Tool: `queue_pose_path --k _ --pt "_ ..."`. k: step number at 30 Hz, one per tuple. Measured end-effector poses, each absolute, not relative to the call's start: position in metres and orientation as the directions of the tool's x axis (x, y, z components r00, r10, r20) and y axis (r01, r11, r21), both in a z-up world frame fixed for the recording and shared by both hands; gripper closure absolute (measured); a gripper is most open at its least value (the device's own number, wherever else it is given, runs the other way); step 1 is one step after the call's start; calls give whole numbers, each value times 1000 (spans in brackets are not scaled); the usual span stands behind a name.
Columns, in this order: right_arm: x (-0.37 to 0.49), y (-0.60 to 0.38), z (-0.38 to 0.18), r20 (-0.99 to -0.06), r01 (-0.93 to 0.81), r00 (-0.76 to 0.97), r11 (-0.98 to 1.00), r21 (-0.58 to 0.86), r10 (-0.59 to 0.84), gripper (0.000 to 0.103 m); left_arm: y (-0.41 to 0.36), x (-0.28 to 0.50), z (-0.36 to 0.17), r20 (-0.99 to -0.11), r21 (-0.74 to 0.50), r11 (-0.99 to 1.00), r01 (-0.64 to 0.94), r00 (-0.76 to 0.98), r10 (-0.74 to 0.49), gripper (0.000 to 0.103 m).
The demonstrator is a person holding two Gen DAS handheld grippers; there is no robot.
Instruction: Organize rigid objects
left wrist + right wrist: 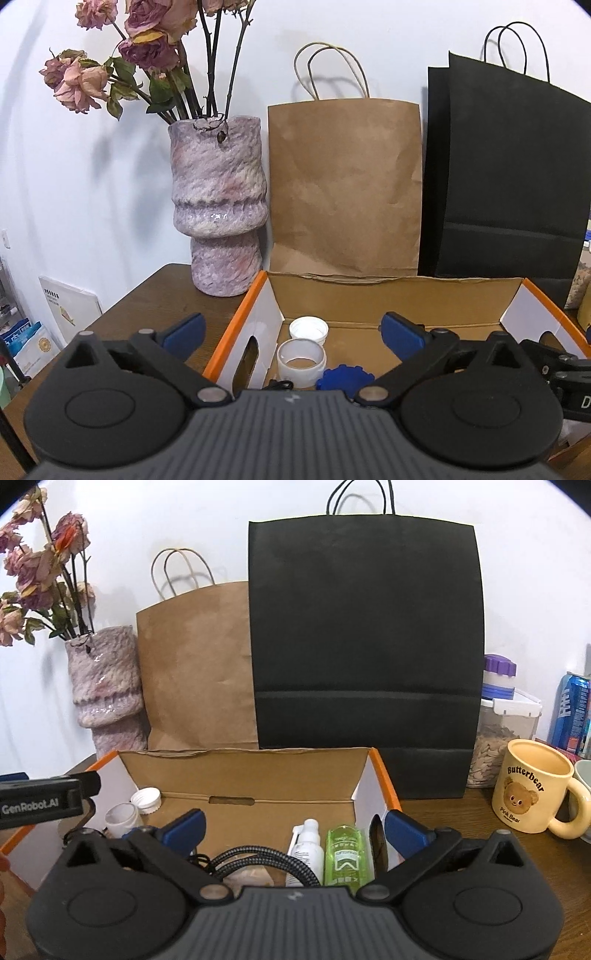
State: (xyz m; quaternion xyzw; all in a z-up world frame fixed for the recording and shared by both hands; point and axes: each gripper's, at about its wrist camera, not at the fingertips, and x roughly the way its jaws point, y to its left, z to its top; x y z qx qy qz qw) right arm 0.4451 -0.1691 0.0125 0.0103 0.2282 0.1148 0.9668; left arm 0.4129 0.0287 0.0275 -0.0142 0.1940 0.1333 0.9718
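From the left wrist view, the left gripper (pixel 291 334) hovers with its fingers (pixel 184 330) spread wide and nothing between them, straddling the near left corner of the cardboard box (pixel 391 295). Inside that corner lie a white cap (pixel 308 328), an open white jar (pixel 301 362) and a blue ridged lid (pixel 345 377), close together. The left finger hangs outside the box wall, over the wooden surface (pixel 155 306), so a careless descent would probably catch the orange-edged flap (pixel 236 321) and shove the whole box. The ceramic vase (pixel 218 206) of dried flowers stands just beside that corner; a pushed box could likely tip it.

From the right wrist view, the right gripper (pixel 293 830) is also wide open and empty, poised above the box's right end. Below it sit a white spray bottle (pixel 304 849) and a green bottle (pixel 342 853) side by side, with a braided cable (pixel 255 860) looped in front. Closing here risks snagging the cable or knocking both bottles together. The black bag (pixel 365 635) and brown bag (pixel 195 664) lean right behind the box, and a yellow mug (pixel 532 790) stands near on the right, exposed to a sideways swing.
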Motion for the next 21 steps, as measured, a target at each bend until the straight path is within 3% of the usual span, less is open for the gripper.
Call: queue_pose_path --k 21 --pt "411 -181 37 -399 -218 887 972 82 232 0 27 375 47 -346 5 974 -227 914 214 0"
